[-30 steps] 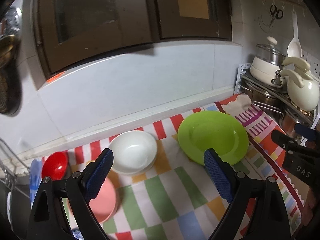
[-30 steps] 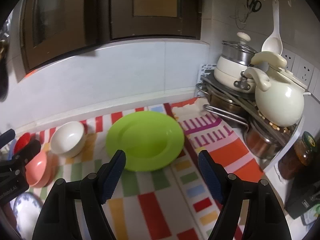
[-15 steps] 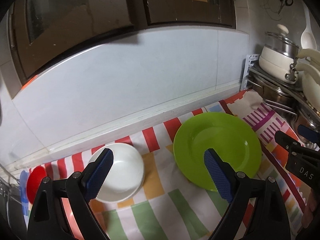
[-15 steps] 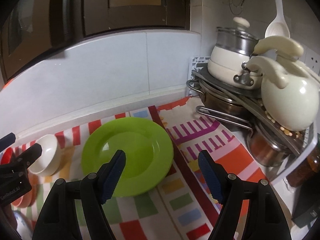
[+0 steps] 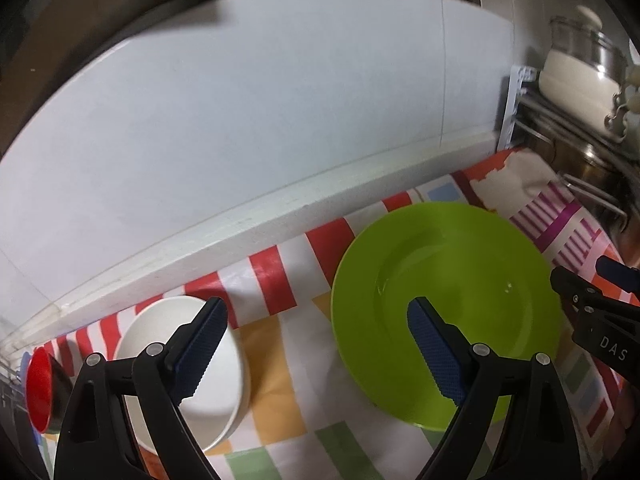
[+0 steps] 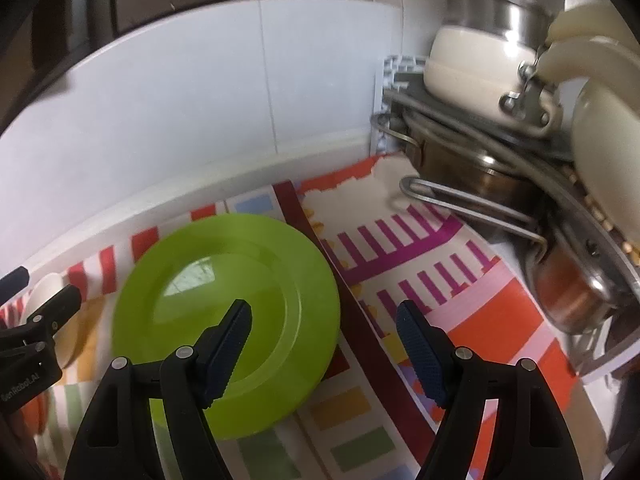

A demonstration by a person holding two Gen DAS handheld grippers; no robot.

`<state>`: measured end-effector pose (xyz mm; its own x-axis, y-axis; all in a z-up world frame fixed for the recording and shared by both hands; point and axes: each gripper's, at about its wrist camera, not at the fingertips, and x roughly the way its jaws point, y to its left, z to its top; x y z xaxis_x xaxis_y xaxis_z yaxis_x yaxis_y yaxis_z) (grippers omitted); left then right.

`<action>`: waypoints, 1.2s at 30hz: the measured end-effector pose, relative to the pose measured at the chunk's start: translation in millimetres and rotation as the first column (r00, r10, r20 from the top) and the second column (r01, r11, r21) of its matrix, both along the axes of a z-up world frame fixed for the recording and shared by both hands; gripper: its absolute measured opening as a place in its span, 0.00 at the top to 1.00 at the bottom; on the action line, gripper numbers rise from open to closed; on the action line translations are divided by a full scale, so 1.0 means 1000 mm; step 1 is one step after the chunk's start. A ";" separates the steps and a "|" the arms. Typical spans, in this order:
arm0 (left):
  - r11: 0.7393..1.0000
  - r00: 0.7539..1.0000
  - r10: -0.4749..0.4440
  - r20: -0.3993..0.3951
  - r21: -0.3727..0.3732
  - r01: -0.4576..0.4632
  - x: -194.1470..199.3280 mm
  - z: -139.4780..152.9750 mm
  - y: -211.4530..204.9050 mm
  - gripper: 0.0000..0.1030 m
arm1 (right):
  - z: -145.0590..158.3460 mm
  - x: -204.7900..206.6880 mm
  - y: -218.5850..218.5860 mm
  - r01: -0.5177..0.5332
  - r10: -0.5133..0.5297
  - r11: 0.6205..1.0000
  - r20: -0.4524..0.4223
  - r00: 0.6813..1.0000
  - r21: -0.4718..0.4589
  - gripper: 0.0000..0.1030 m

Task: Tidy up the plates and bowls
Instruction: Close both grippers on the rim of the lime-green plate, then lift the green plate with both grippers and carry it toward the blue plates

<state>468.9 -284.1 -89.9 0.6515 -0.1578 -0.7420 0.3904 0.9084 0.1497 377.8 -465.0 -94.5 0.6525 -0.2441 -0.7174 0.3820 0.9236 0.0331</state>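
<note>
Lime-green plate (image 5: 460, 276), white bowl (image 5: 160, 336), red bowl (image 5: 39, 392), multicoloured checked and red-striped cloth (image 5: 276, 372), cream pot (image 6: 472, 68), pale wall tiles (image 5: 240, 120), blue-padded black claws

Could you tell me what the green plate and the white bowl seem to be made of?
The green plate looks like glossy plastic or melamine: even bright colour, soft window reflections. The white bowl looks like glazed ceramic or melamine: smooth, faintly shiny off-white wall. The pictures cannot settle either.
</note>
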 end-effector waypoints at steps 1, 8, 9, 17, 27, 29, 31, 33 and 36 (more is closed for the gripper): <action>1.000 1.000 -0.002 0.001 0.000 0.002 0.003 -0.003 -0.002 0.10 | -0.006 0.003 -0.003 0.003 -0.003 1.000 -0.012 1.000 0.009 0.27; 1.000 0.999 -0.008 -0.045 0.022 0.009 0.025 -0.026 -0.014 0.15 | -0.034 0.019 -0.017 0.019 -0.015 0.998 -0.065 0.998 0.066 0.27; 1.000 0.999 -0.006 -0.053 0.028 0.008 0.028 -0.030 -0.016 0.17 | -0.037 0.020 -0.018 0.021 -0.017 0.997 -0.069 0.997 0.068 0.27; 1.000 0.992 -0.024 -0.124 0.001 0.025 0.043 -0.049 -0.022 0.28 | -0.048 0.033 -0.020 0.019 -0.013 0.998 -0.094 0.995 0.064 0.30; 0.998 0.975 -0.033 -0.221 -0.055 0.021 0.051 -0.062 -0.024 0.50 | -0.055 0.041 -0.021 0.006 0.006 0.995 -0.119 0.993 0.095 0.44; 0.998 0.975 -0.033 -0.219 -0.060 0.020 0.050 -0.061 -0.024 0.54 | -0.056 0.042 -0.021 0.002 0.010 0.995 -0.118 0.993 0.101 0.44; 0.997 0.974 -0.041 -0.222 -0.068 0.026 0.051 -0.062 -0.025 0.59 | -0.056 0.042 -0.020 -0.003 0.015 0.995 -0.116 0.993 0.103 0.46; 0.997 0.974 -0.031 -0.223 -0.069 0.016 0.051 -0.062 -0.025 0.60 | -0.055 0.043 -0.019 -0.014 0.026 0.994 -0.111 0.993 0.110 0.53; 0.997 0.972 -0.022 -0.232 -0.077 0.005 0.053 -0.061 -0.024 0.62 | -0.054 0.044 -0.017 -0.027 0.041 0.991 -0.112 0.993 0.128 0.59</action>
<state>522.1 -308.5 -151.3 0.4601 -0.2269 -0.8584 0.4187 0.9080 -0.0157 421.6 -481.8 -148.1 0.5706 -0.1257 -0.8116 0.3583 0.9273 0.1083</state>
